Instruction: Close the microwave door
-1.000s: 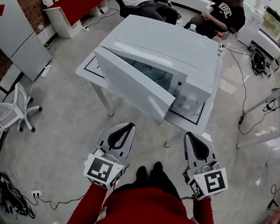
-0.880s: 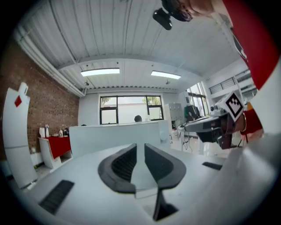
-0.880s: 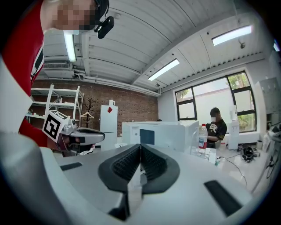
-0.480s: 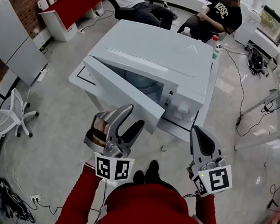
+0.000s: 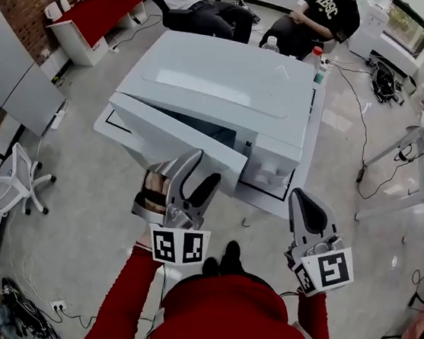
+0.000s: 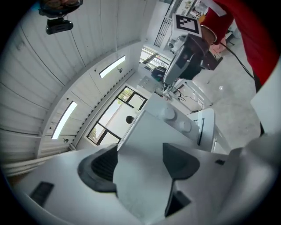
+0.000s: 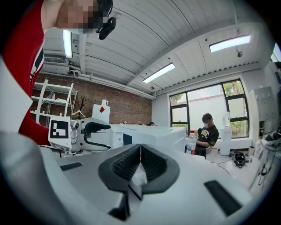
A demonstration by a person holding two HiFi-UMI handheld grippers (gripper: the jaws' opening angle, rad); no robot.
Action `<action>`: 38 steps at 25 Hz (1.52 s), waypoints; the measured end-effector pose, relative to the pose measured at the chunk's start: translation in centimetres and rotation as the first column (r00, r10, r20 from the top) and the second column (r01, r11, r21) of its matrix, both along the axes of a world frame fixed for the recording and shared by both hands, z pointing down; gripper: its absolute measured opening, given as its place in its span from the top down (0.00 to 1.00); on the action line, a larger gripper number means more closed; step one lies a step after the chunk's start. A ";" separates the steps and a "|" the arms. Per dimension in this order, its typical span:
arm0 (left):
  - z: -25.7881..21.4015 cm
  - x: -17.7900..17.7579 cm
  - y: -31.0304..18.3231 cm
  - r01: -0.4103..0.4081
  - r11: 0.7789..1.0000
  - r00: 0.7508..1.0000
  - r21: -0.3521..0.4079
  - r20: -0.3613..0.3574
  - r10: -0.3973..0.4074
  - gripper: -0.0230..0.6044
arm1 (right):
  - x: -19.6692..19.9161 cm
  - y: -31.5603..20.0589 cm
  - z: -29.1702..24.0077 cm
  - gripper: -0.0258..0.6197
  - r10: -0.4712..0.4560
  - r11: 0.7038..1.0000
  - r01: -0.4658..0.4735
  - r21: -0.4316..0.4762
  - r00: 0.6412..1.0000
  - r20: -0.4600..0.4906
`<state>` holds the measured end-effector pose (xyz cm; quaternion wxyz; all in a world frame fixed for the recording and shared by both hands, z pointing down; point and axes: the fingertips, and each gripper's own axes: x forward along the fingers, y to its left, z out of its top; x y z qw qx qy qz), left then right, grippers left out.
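Left gripper [image 5: 201, 173] has moved in and rolled onto its side since a second ago, jaws now wide apart, gripping nothing, partly open microwave door [image 5: 178, 136] just beyond, its near free edge between them, right gripper [image 5: 301, 200] closed, empty, further right and nearer

The left gripper [image 5: 200, 173], shut and lying flat a second ago, is now rolled onto its side with its jaws wide apart. It is higher in the frame, at the door's [image 5: 177, 141] free edge, which now sits between them. The right gripper [image 5: 304, 203] is slightly nearer the microwave [image 5: 231, 75].
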<state>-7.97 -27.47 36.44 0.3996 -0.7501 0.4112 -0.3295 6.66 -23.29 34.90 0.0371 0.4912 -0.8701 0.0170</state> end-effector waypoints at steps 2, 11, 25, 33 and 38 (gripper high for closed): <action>0.0 0.5 -0.6 0.009 1.000 1.000 -0.011 -0.025 -0.009 0.45 | 0.2 -0.1 0.2 0.94 0.004 1.000 -0.004 -0.005 1.000 0.001; 0.1 1.3 -2.6 0.063 0.994 0.974 -0.086 -0.213 -0.080 0.46 | 1.2 -0.6 0.8 0.94 0.014 1.000 -0.014 -0.024 1.000 -0.002; -0.4 2.3 -3.7 0.127 0.985 0.914 -0.117 -0.371 -0.162 0.45 | 0.5 -1.3 0.8 0.94 -0.030 0.999 0.030 -0.039 0.999 -0.013; -0.7 2.3 -3.9 0.129 0.985 0.910 -0.110 -0.381 -0.162 0.45 | 0.5 -1.5 1.0 0.94 -0.039 0.998 0.038 -0.053 0.999 -0.013; -0.8 2.2 -4.9 0.158 0.980 0.904 -0.117 -0.383 -0.192 0.45 | -0.1 -1.6 0.9 0.94 -0.041 0.998 0.041 -0.056 0.999 -0.008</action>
